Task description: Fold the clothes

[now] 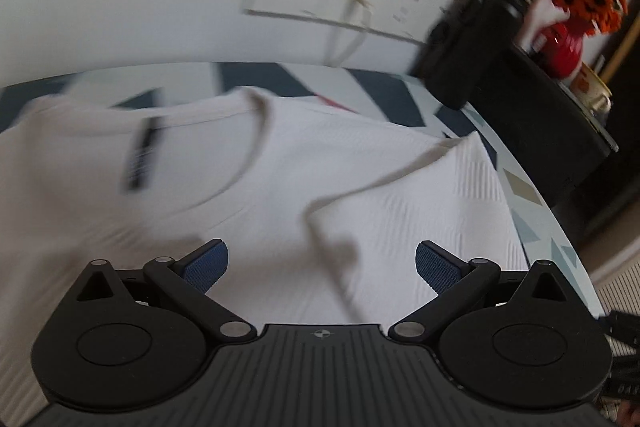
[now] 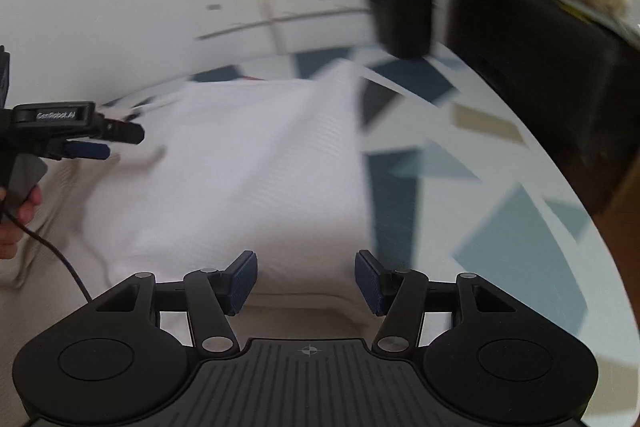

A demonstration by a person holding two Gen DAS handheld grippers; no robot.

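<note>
1. Blue pads [image 1: 206, 264] of the left gripper [image 1: 322, 264] sit nearest that lens, spread wide with nothing between them; the white shirt [image 1: 280, 163] lies just beyond and beneath them on the patterned worktop [image 1: 532, 211].

2. Right gripper [image 2: 306, 281] is likewise released, its pads apart and holding no cloth; ahead of it the folded-over part of the shirt [image 2: 240, 163] reaches almost to its fingertips, while the left gripper [image 2: 86, 143] shows off to its left, over the fabric.

3. A raised fold edge [image 1: 340, 211] runs diagonally just ahead of the left gripper's opening, and the collar [image 1: 248, 147] with its dark label [image 1: 142, 155] lies further ahead to the left; both views are blurred, so fine creases cannot be read.

4. Risk, as I judge it: closing on that ridge could catch only the top layer, so the fold peels open or bunches instead of carrying over cleanly.

5. Uneven grasps by the two grippers would likely skew the next fold; the shirt could drag sideways on the smooth worktop.

6. Ahead and to the right stand a black camera [image 1: 472, 39] and a red vase of orange flowers [image 1: 568, 27] on a dark box [image 1: 540, 123]; a wide sweep of cloth or gripper that way could strike them.
</note>
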